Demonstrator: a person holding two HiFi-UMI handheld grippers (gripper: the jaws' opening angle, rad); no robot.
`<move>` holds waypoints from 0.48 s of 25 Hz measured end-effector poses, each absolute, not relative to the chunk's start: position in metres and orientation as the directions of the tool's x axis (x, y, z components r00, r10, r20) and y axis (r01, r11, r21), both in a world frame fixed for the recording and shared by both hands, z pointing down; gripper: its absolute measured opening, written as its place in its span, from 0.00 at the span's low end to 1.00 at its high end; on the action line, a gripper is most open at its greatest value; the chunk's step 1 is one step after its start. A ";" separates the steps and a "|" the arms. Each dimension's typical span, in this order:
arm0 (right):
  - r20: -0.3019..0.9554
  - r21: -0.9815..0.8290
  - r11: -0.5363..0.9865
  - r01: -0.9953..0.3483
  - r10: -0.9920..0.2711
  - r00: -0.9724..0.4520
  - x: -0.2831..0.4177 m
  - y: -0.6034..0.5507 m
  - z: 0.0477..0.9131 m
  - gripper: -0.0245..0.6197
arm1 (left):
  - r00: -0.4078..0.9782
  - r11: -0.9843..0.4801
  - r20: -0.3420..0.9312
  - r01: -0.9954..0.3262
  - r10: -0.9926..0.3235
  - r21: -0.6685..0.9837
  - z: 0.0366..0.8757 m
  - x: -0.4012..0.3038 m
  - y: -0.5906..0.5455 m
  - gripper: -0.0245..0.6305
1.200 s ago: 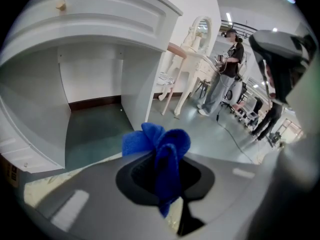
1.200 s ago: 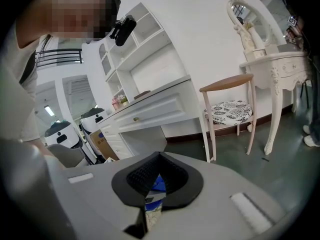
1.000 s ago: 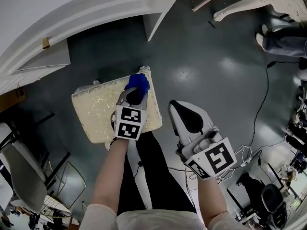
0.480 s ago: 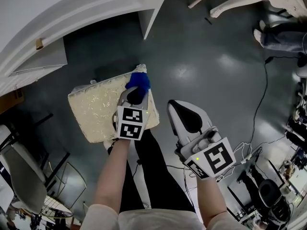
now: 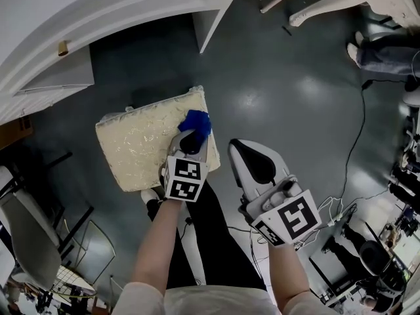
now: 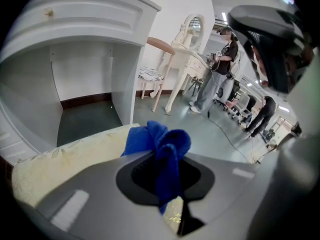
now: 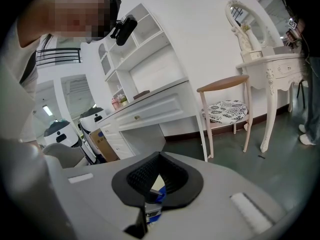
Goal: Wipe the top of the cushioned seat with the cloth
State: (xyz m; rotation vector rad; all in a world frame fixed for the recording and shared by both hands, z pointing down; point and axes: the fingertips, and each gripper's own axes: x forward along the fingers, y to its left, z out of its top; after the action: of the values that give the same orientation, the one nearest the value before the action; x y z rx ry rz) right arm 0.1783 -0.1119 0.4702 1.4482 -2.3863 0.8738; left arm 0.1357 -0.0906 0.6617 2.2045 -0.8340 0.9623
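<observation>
Desk point(image 5: 118, 8), white and curved, is standing just beyond the far side of the cushioned seat point(image 5: 141, 143), which is sitting low on the dark floor point(image 5: 282, 90) in front of my legs.

Seat top is showing pale and patterned; most of it is lying uncovered to the left of my tool.

Left gripper point(image 5: 191, 138) is working over the seat's right edge. Its jaws are pinching the blue cloth point(image 5: 195, 121), which is bunching up and out past the pads and touching the cushion there.

Right gripper point(image 5: 246, 153) is hanging off the seat's right side, above the floor, touching nothing. Its jaws are pressed together on nothing; only a sliver of blue is showing through the gap beyond them.

Change noted: a second ago the cloth was sitting up by the seat's far right corner. Now it is lying about midway down that right edge, so I am drawing it back toward the near side.

Judgement: one pass along the right edge is finishing, the task is partway through, and the seat's middle and left are probably waiting for their own strokes.
</observation>
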 end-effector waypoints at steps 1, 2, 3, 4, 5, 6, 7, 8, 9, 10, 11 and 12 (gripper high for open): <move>0.468 -0.376 0.340 -0.862 -0.733 -0.493 0.177 -0.111 0.470 0.04 | 0.542 -0.634 0.783 -0.729 -0.304 0.258 0.661 0.134 -0.089 0.11; 0.469 -0.375 0.342 -0.862 -0.732 -0.494 0.175 -0.111 0.469 0.04 | 0.540 -0.636 0.785 -0.728 -0.303 0.255 0.661 0.132 -0.089 0.11; 0.469 -0.373 0.344 -0.862 -0.732 -0.495 0.174 -0.110 0.469 0.04 | 0.538 -0.638 0.787 -0.727 -0.302 0.252 0.661 0.130 -0.088 0.11; 0.468 -0.373 0.346 -0.861 -0.731 -0.497 0.172 -0.110 0.468 0.04 | 0.535 -0.639 0.788 -0.728 -0.304 0.248 0.660 0.127 -0.088 0.11; 0.467 -0.373 0.349 -0.860 -0.730 -0.499 0.170 -0.111 0.467 0.04 | 0.532 -0.637 0.789 -0.731 -0.307 0.245 0.660 0.124 -0.088 0.11; 0.465 -0.371 0.352 -0.859 -0.730 -0.501 0.168 -0.111 0.466 0.04 | 0.529 -0.632 0.789 -0.736 -0.312 0.243 0.659 0.121 -0.088 0.11; 0.464 -0.370 0.356 -0.858 -0.729 -0.503 0.166 -0.111 0.466 0.04 | 0.525 -0.624 0.789 -0.743 -0.318 0.243 0.659 0.117 -0.088 0.11; 0.463 -0.369 0.361 -0.857 -0.728 -0.506 0.163 -0.112 0.465 0.04 | 0.520 -0.612 0.790 -0.752 -0.325 0.244 0.659 0.113 -0.089 0.11; 0.462 -0.368 0.365 -0.855 -0.726 -0.509 0.161 -0.112 0.465 0.04 | 0.515 -0.599 0.791 -0.762 -0.330 0.247 0.660 0.108 -0.089 0.11; 0.462 -0.366 0.369 -0.854 -0.725 -0.511 0.158 -0.112 0.465 0.04 | 0.511 -0.586 0.792 -0.771 -0.334 0.249 0.660 0.103 -0.088 0.11; 0.462 -0.365 0.373 -0.853 -0.723 -0.514 0.155 -0.112 0.464 0.04 | 0.507 -0.577 0.794 -0.777 -0.337 0.252 0.660 0.098 -0.088 0.11; 0.461 -0.365 0.376 -0.852 -0.722 -0.516 0.152 -0.111 0.464 0.04 | 0.502 -0.569 0.795 -0.783 -0.339 0.252 0.661 0.093 -0.087 0.11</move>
State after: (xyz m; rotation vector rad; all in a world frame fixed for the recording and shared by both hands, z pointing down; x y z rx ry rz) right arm 0.1520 -0.1113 0.4640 1.4044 -2.4113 0.8451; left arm 0.0927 -0.0872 0.6605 2.1398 -0.9157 0.9485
